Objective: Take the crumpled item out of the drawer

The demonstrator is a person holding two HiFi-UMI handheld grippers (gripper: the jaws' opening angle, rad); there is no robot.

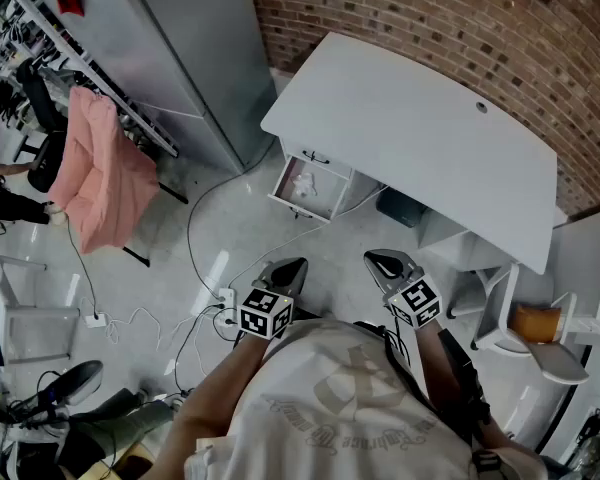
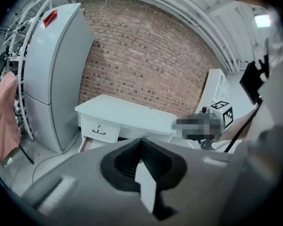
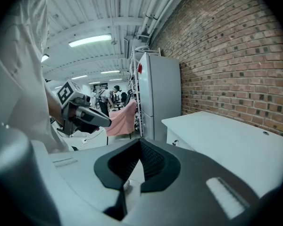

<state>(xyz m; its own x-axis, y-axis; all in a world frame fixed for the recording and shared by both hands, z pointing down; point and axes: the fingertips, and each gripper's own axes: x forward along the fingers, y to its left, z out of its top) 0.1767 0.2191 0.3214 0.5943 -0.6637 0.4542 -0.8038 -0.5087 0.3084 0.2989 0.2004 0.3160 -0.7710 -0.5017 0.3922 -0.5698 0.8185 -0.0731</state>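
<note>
left hand-held gripper (image 1: pixel 288 271) was closed and empty. pale crumpled item (image 1: pixel 303 182) lay in the open drawer (image 1: pixel 300 208) under the bench (image 1: pixel 410 128); judged light and soft, best pinched at a raised fold. right hand-held gripper (image 1: pixel 385 265) was likewise closed and empty.

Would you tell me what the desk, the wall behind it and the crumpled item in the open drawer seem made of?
The desk looks like white-painted wood or laminate: a smooth, matte, uniform top. The wall is bare reddish brick with visible mortar lines. The crumpled item in the drawer seems whitish paper or thin cloth, by its creases; too small to tell which.
</note>
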